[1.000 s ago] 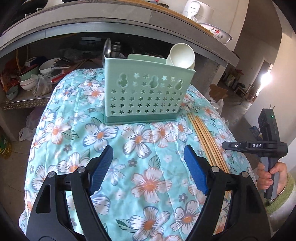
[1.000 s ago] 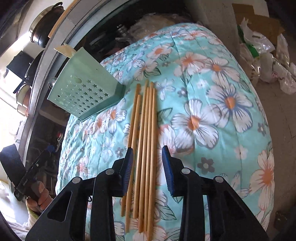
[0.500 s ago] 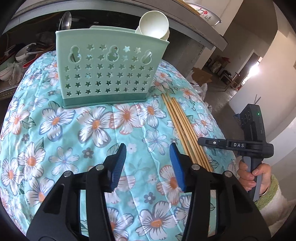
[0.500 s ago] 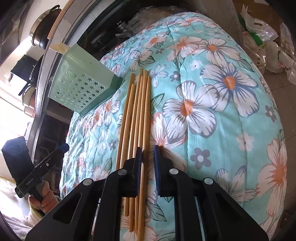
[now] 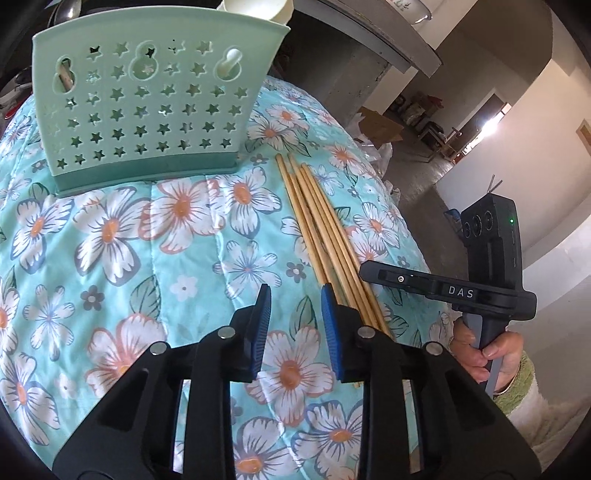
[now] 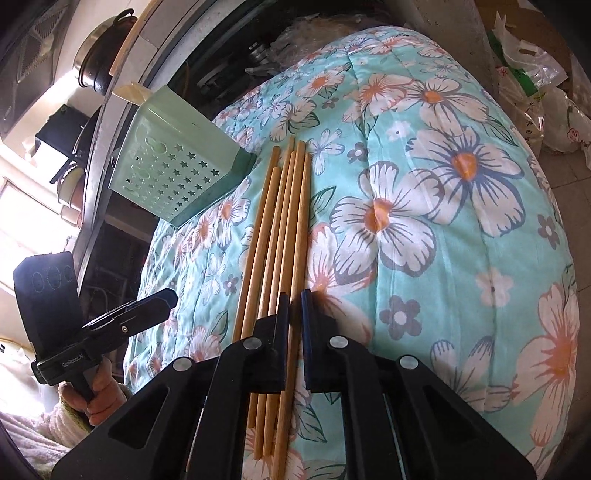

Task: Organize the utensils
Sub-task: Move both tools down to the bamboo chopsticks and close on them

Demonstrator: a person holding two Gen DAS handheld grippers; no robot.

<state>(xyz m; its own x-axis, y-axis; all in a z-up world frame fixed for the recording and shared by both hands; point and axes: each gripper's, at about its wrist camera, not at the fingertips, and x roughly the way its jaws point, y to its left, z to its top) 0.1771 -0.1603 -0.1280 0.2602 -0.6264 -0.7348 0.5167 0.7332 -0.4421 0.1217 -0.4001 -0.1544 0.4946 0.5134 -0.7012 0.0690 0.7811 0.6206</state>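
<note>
The right hand-held gripper [image 6: 295, 306] has narrowed its blue pads to a slim gap since half a second ago, and now pinches the rightmost of the bamboo chopsticks [image 6: 280, 225] near its near end; whether the stick is fully clamped cannot be told. The other chopsticks lie side by side on the floral quilt [image 6: 443, 221], their far tips just beside the right end of the mint-green utensil holder [image 6: 173, 166]. A second ago those pads stood well apart, straddling the whole bundle.

The left hand-held gripper [image 5: 295, 325] has also drawn its pads closer than before, yet a clear gap remains and it holds nothing, hovering over the quilt [image 5: 110, 258] just left of the chopsticks [image 5: 321, 229]. The utensil holder [image 5: 147, 107] stands upright at the far side and looms larger than earlier. A white cup [image 5: 255, 9] peeks above its rim.
</note>
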